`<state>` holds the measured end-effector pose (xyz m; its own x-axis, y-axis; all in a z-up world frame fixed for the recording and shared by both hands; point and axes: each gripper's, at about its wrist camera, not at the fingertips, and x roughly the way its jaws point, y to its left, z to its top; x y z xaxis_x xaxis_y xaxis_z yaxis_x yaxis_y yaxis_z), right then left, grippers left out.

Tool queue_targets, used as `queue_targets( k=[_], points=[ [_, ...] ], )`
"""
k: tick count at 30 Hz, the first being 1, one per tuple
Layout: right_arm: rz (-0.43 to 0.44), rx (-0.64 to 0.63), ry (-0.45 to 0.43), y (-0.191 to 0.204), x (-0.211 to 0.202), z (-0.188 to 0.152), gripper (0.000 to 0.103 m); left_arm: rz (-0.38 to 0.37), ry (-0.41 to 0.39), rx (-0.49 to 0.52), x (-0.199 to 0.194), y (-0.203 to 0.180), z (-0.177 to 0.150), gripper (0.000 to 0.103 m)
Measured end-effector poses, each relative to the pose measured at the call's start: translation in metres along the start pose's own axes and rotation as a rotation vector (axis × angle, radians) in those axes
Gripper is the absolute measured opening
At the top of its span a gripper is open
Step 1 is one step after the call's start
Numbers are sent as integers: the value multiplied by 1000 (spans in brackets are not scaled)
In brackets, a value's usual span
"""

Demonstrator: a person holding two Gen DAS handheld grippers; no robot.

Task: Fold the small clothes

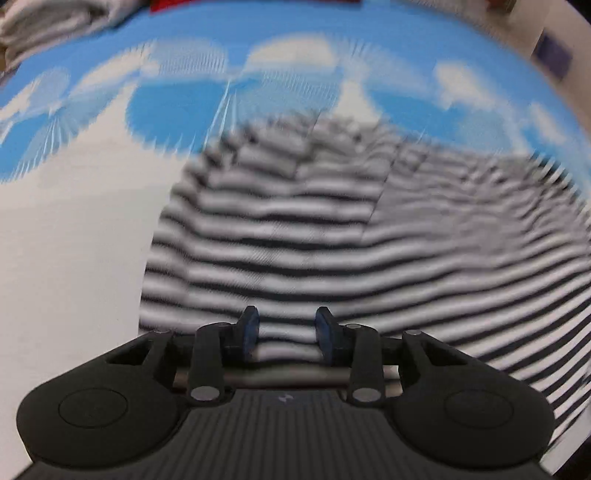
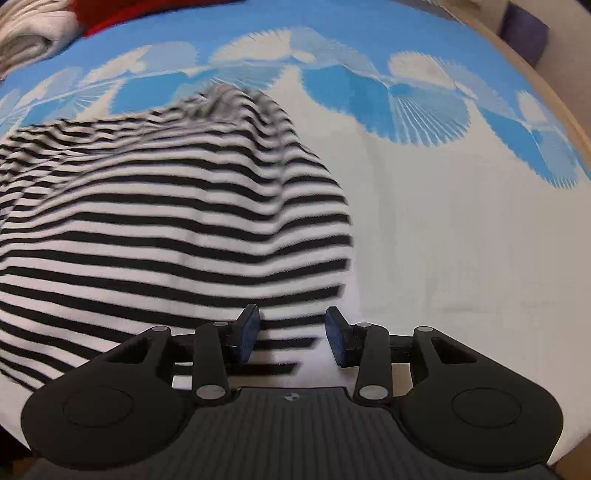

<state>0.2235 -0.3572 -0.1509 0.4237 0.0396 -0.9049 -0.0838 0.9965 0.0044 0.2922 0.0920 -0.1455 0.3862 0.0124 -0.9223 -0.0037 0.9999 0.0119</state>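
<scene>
Nearest in the left wrist view, the left hand-held gripper (image 1: 286, 334) has its jaws apart with nothing between them, poised low over the near hem of the striped shirt (image 1: 295, 236). In the right wrist view, the right hand-held gripper (image 2: 291, 334) is also parted and holds nothing, sitting over the shirt's near right corner, where the stripes end and the bare tablecloth (image 2: 461, 240) begins.

The striped shirt (image 2: 166, 221) lies on the counter under both grippers, spread toward the far edge, with a raised hump in its far part that looks like a sleeve or shoulder already bunched.

Risks, as I judge them: both views are smeared by motion, so the grippers may be moving fast enough to close off target. The right one straddles the very edge of the fabric and could pinch only the tablecloth, or cloth and shirt together, dragging the cover. The left one could grab two layers and fold unevenly. The hump may leave a lumpy fold unless it is flattened.

Farther off, near the far left corner, sits a pile of pale clothes (image 2: 33, 33) beside something red (image 2: 122, 14).

No basket, bin or other container shows in either view.
</scene>
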Motion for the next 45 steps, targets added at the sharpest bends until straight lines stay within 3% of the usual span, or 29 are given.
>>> queue_targets(
  k=[3,7,10,14,21,22,25,27,31,33,35,38,42,45],
  points=[
    [-44,14,39,-8,8,-3,41,-6,-55,11,-16,-3,-4,39],
    [-4,69,-2,-16,-4,-3,41,-144,-133,-14,-44,0,-10,40],
    [-17,33,35,-13,2,-9,42,-232,-107,74,-53,-6,-20,40],
    [-39,-7,52,-8,4,-12,43,-239,-73,224,-50,-21,-39,40],
    [-51,-3,56,-5,5,-12,44,-361,-98,242,-59,-10,-53,39],
    [-53,-8,56,-4,5,-12,44,-350,-81,273,-55,-14,-54,39],
    [-56,-15,56,-4,5,-13,44,-208,29,384,-25,-29,-67,30],
    [-57,-16,56,-4,4,-13,44,-193,8,398,-28,-32,-68,30],
    [-77,6,-7,-5,-11,-12,44,-161,-46,339,-48,-19,-72,32],
    [-73,27,-66,-7,-25,-12,44,-99,-93,284,-63,-7,-74,37],
    [-64,56,-132,-11,-40,-12,44,-87,-119,162,-77,14,-75,38],
    [-62,125,-238,-15,-68,-16,44,-132,-152,-46,-98,46,-80,38],
    [-36,186,-329,-18,-98,-27,44,-139,-163,-216,-113,63,-99,36],
    [-9,188,-349,-16,-112,-36,43,-141,-147,-340,-105,70,-123,36]
  ],
)
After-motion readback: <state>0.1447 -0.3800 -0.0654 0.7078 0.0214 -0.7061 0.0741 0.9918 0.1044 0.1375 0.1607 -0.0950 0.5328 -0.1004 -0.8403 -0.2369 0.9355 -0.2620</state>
